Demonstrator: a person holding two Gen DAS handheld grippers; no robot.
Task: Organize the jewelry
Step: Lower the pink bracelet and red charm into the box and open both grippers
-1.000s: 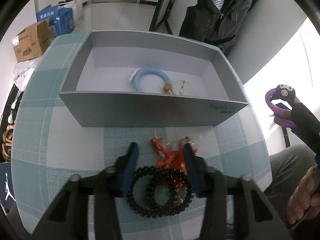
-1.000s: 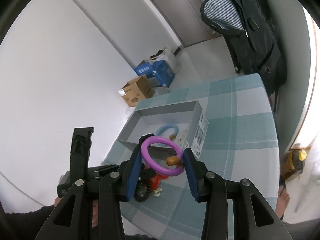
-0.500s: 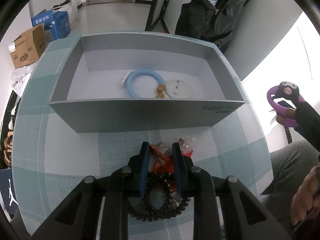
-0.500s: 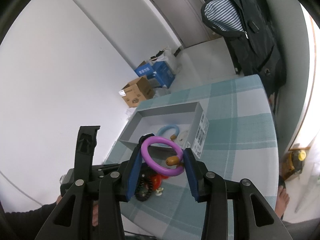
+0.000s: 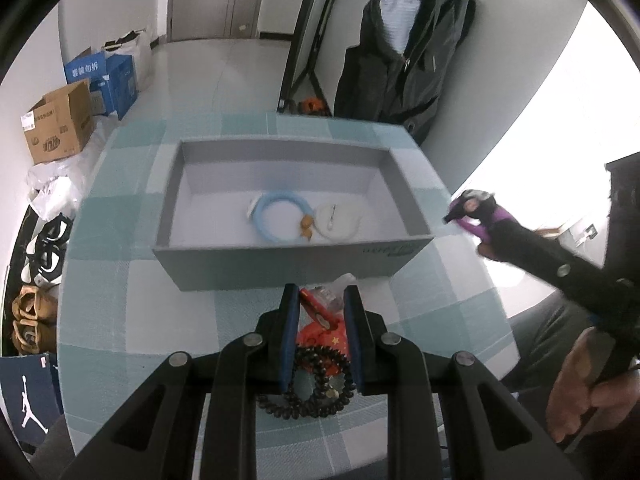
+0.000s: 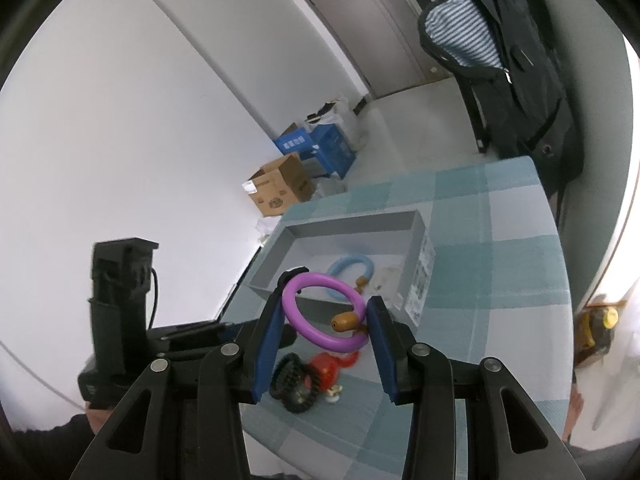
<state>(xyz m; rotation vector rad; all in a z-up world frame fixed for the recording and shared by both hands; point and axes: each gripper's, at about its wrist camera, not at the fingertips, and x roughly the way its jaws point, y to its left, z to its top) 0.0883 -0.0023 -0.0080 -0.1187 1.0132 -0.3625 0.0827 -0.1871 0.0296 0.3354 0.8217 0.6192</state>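
Observation:
My left gripper (image 5: 322, 314) is shut on a red ornament in a clear packet (image 5: 316, 306), just in front of the grey box (image 5: 288, 266). A black bead bracelet (image 5: 306, 396) shows below it between the fingers. I cannot tell whether the bracelet hangs or lies on the cloth. Off the table's right side, my right gripper (image 6: 330, 294) is shut on a purple ring bracelet (image 6: 290, 304) with a brown bead. The same purple ring (image 5: 502, 216) appears at the right of the left wrist view. Inside the box lie a blue ring (image 5: 260, 220) and a white round piece (image 5: 340, 222).
The round table wears a teal checked cloth (image 5: 120, 280). Cardboard boxes (image 5: 60, 128) and shoes (image 5: 32, 312) sit on the floor to the left. A dark jacket (image 5: 404, 60) hangs behind the table. A person's hand (image 5: 580, 384) grips the right tool.
The left jaws, open around the red ornament and beads a second ago, closed on the ornament and then rose, so the box looks farther. The right gripper kept still with the purple ring.

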